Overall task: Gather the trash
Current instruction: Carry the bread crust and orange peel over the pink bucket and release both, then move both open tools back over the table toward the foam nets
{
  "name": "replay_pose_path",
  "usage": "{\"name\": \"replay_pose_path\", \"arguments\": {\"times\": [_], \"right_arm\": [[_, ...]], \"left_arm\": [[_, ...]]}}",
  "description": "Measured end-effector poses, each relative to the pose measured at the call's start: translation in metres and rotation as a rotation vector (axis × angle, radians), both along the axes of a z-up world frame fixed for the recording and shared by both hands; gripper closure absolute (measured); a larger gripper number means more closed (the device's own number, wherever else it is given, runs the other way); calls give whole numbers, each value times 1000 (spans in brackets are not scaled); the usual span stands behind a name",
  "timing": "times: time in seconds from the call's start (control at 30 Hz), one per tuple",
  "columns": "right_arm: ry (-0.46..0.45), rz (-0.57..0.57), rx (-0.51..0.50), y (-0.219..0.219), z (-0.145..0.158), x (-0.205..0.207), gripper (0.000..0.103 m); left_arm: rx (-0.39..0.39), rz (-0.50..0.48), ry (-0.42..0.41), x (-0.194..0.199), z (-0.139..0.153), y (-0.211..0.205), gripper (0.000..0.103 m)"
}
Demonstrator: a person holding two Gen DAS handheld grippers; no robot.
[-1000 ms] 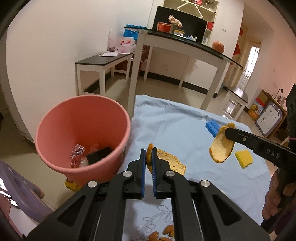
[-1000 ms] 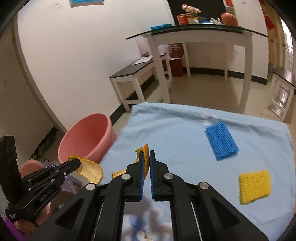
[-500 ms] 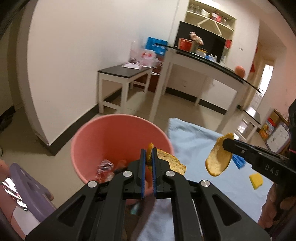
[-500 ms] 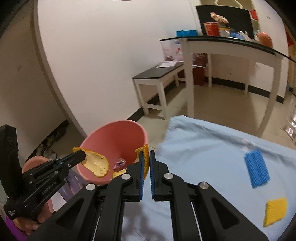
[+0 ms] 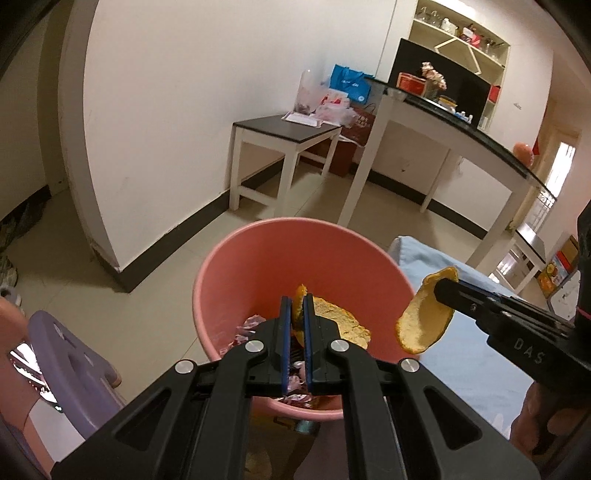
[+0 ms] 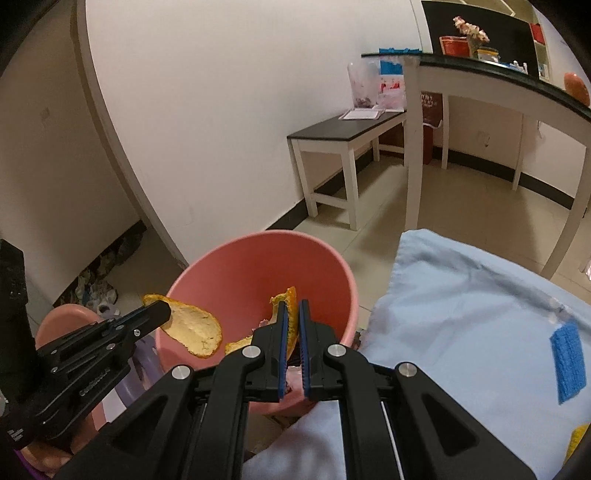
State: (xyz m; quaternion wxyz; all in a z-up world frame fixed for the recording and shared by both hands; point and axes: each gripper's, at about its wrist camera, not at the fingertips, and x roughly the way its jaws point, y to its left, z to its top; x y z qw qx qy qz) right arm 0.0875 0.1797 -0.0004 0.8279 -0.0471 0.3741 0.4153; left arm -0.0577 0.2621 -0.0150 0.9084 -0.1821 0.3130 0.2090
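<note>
Two peels hung at the pink bin (image 5: 258,258) beside the blue-clothed table (image 6: 461,295): left claw (image 5: 297,314) clamped one (image 5: 343,321) over the opening, right claw (image 6: 293,325) another (image 6: 291,314) near the rim, where release risked a spill.

Blue cloth (image 6: 461,295) (sponge (image 6: 567,365) atop).

White walls (image 5: 177,92) meet a beige tiled floor (image 5: 122,266). A low black-topped bench (image 5: 284,129) stands beside a taller table (image 5: 443,125). Wall shelves (image 5: 461,33) hang behind.
</note>
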Motion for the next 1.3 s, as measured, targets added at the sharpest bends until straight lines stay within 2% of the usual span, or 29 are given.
{"name": "replay_pose_path", "arguments": {"times": [0.2,0.33,0.37,0.43,0.47,0.5,0.53,0.83,0.97,1.13,1.3], "right_arm": [[24,0,-22,12,-17,3,96],[37,1,-18,13,-22,4,90],[37,4,-14,13,-22,4,87],[34,6,-9,12,-21,3,68],[30,7,-5,11,-20,2,67],[28,9,-4,11,-20,2,67],[27,10,-4,11,-19,1,67],[37,-2,14,-2,-13,-3,66],[35,-13,27,-13,-8,-6,65],[31,-38,39,-37,-4,-13,63],[38,-71,24,-66,-6,-19,63]], "left_arm": [[-30,18,18,5,-10,11,97],[-58,27,19,5,-15,18,96],[-67,24,20,6,-15,19,94],[-78,17,16,6,-16,20,82],[-81,16,11,6,-16,21,72],[-84,16,7,6,-16,21,66],[-88,12,1,5,-15,22,65],[-101,10,-9,3,-13,22,64],[-131,-1,-35,-1,-8,16,64],[-133,-28,-52,-3,0,-2,64],[-102,-69,-44,-2,6,-29,64]]}}
